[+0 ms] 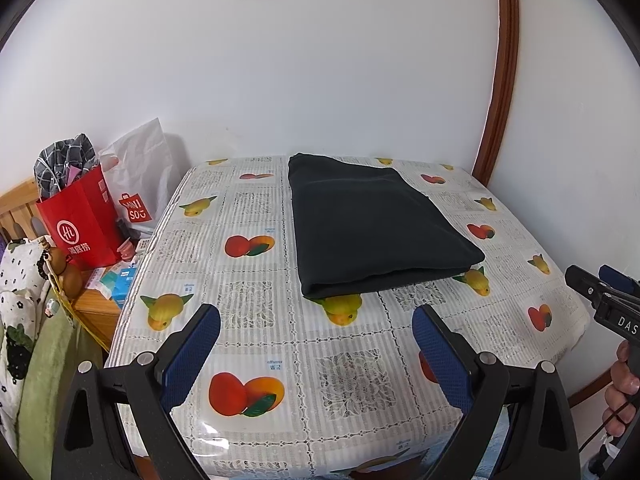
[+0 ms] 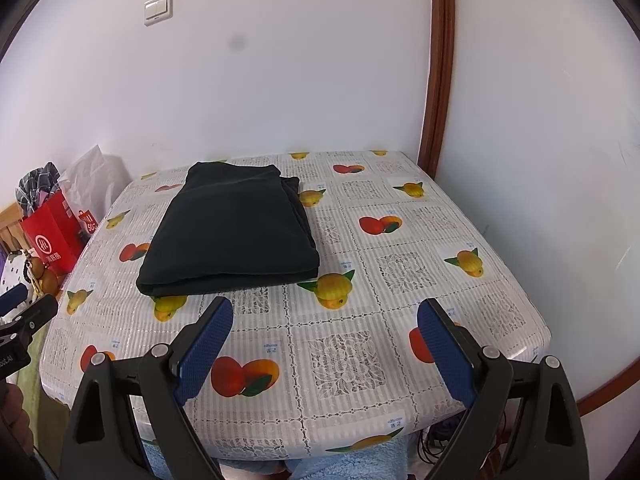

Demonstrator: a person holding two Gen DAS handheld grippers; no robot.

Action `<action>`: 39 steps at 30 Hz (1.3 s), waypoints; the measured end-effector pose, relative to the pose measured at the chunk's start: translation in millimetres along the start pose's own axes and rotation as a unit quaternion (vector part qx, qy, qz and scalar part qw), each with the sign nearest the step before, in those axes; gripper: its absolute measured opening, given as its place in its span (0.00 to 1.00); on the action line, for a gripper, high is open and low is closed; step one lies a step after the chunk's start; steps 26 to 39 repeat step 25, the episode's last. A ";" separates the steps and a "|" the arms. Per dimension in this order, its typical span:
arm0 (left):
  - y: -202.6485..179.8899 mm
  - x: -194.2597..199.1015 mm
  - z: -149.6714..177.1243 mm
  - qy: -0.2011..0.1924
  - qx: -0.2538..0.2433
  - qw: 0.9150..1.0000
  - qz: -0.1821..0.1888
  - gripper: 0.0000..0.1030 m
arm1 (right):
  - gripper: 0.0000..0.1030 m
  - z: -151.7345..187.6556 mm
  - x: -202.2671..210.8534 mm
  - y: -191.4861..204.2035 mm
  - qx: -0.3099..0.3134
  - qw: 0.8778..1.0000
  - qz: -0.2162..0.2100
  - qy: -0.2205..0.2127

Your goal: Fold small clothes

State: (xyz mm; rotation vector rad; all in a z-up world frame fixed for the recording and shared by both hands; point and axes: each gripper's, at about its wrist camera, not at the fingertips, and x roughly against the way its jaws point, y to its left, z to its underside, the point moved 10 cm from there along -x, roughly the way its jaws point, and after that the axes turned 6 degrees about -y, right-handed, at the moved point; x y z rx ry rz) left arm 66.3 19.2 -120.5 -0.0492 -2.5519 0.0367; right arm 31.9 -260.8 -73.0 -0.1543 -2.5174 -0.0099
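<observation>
A dark folded garment (image 1: 372,224) lies flat on the table with the fruit-print cloth (image 1: 280,332), toward the back; it also shows in the right wrist view (image 2: 232,232). My left gripper (image 1: 316,316) is open and empty, held above the table's front part, short of the garment. My right gripper (image 2: 325,312) is open and empty, to the right of the garment's front edge. The right gripper's tip shows at the edge of the left wrist view (image 1: 600,288); the left gripper's tip shows in the right wrist view (image 2: 24,312).
A red paper bag (image 1: 84,220) and a white shopping bag (image 1: 140,184) stand left of the table on a wooden stand. A white wall is behind, with a brown door frame (image 1: 500,80) at the right. A green cloth (image 1: 44,380) hangs at the left.
</observation>
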 end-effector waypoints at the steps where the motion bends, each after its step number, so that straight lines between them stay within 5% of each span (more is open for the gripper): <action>1: -0.3 -0.2 0.4 0.001 -0.001 1.000 0.000 0.94 | 0.90 0.4 -0.3 -1.0 0.000 1.000 -0.001 0.000; 39: 1.7 -1.8 -3.5 0.002 0.004 1.000 0.001 0.94 | 0.90 3.4 -0.7 -2.7 0.000 1.000 -0.004 -0.003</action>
